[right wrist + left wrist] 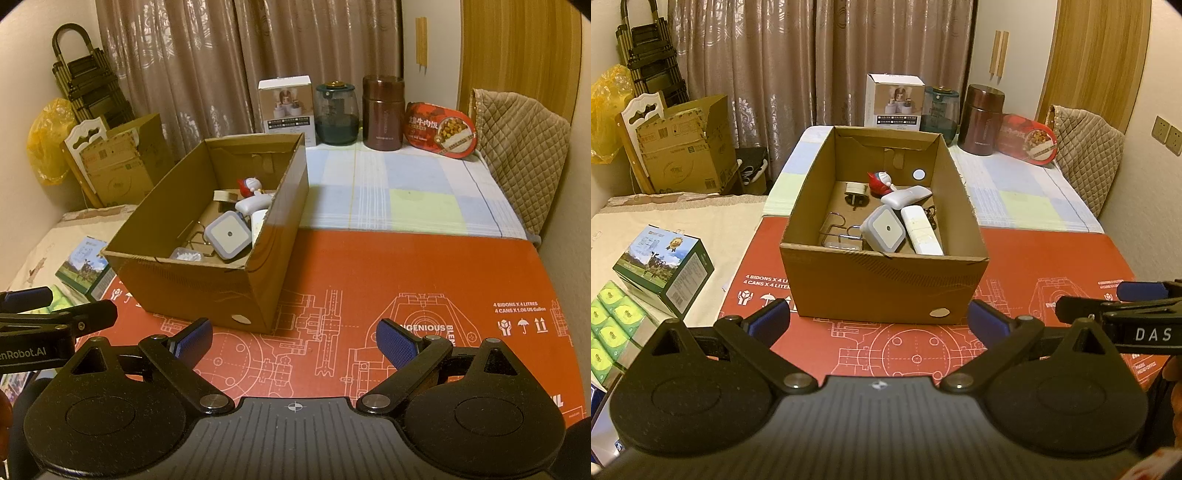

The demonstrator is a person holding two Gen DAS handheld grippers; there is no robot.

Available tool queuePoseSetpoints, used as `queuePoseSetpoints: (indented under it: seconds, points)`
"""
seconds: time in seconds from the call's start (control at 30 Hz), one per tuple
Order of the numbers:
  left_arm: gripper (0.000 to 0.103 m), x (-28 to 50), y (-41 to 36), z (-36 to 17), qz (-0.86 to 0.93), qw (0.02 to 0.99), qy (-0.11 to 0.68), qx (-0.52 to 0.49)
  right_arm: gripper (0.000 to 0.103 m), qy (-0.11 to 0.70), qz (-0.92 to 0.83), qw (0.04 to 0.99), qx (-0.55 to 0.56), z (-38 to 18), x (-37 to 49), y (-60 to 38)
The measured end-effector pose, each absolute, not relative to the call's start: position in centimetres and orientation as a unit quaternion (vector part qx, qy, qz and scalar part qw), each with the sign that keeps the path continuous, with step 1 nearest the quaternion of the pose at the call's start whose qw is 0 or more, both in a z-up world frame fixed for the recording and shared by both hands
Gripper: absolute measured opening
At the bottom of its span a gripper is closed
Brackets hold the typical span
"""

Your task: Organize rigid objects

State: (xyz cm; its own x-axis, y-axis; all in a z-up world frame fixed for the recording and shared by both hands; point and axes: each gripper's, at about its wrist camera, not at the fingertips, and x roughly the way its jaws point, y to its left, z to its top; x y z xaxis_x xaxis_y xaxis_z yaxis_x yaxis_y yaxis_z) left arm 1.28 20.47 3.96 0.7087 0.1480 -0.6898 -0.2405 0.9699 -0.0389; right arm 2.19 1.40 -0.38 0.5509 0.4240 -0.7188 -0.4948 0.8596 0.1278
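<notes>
An open cardboard box (882, 284) (207, 291) stands on the red printed sheet (1052, 266) (406, 266). Inside lie a grey square night light (882, 233) (227, 236), a white flat case (921, 234), a white oblong gadget (907, 195) (255, 203), a red and white toy figure (881, 182) (248, 186), a plug adapter (856, 192), a wire hook (836, 232) and a small white piece (186, 254). My left gripper (879, 319) hovers just in front of the box, open and empty. My right gripper (293, 341) hangs open and empty over the sheet, right of the box.
At the back of the table stand a white carton (893, 101) (285, 105), a dark green jar (940, 110) (337, 112), a brown canister (982, 118) (382, 112) and a red food tub (1028, 138) (439, 129). Green boxes (663, 266) lie on the bed, left.
</notes>
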Motion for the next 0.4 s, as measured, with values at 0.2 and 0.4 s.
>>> queuePoseSetpoints:
  seconds: [0.2,0.4]
  points:
    - [0.101,1.41,20.43,3.91,0.104,0.922,0.367,-0.063,0.093,0.396,0.261,0.879,-0.044,-0.47,2.19,1.27]
    - [0.101,1.35,20.5,3.84,0.102,0.925,0.36,-0.066,0.093,0.395,0.259,0.88,-0.044,-0.61,2.02,1.07]
